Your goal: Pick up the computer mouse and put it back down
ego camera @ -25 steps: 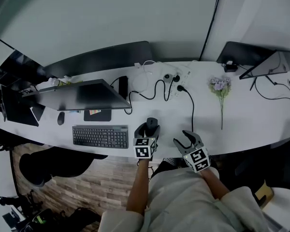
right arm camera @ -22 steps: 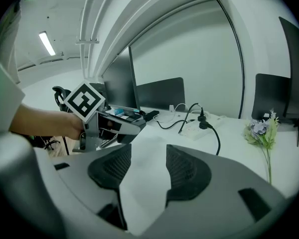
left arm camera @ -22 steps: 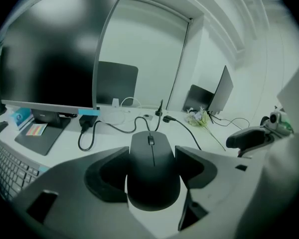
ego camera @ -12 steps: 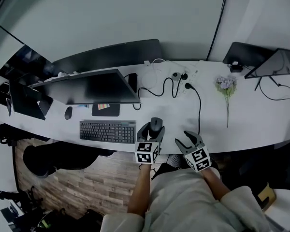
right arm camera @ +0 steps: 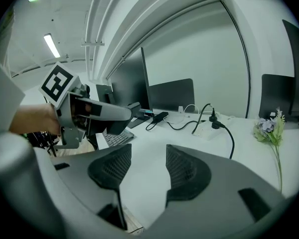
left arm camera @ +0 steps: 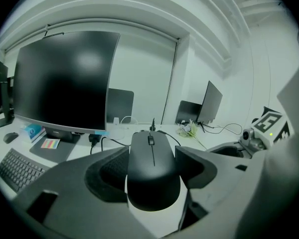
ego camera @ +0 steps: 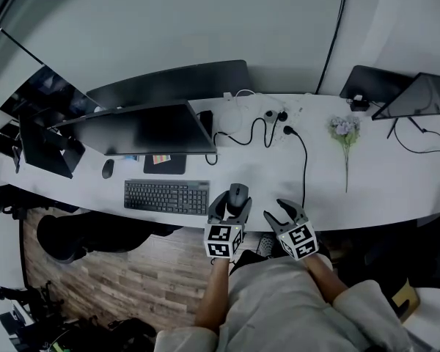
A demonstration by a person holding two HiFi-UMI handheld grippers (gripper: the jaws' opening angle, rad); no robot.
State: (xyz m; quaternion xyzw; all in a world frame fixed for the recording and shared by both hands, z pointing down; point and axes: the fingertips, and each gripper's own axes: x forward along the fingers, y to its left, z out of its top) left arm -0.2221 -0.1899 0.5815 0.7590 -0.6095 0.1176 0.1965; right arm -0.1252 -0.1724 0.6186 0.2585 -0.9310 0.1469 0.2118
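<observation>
Lower centre, the left gripper (ego camera: pixel 231 205) is clamping the mouse (left arm camera: pixel 153 168) — a slackening grip could drop it; the right gripper (right arm camera: pixel 148 171) is gaping, empty.

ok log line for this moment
left gripper: shut on mouse, held above desk | right gripper: open, empty | task: not yet put down

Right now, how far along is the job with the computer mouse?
Done: the left gripper has its jaws closed on the mouse, which looks lifted clear of the desk. In hand: the mouse hangs in that grip; the right gripper is open and empty. Left: setting the mouse back down.
</observation>
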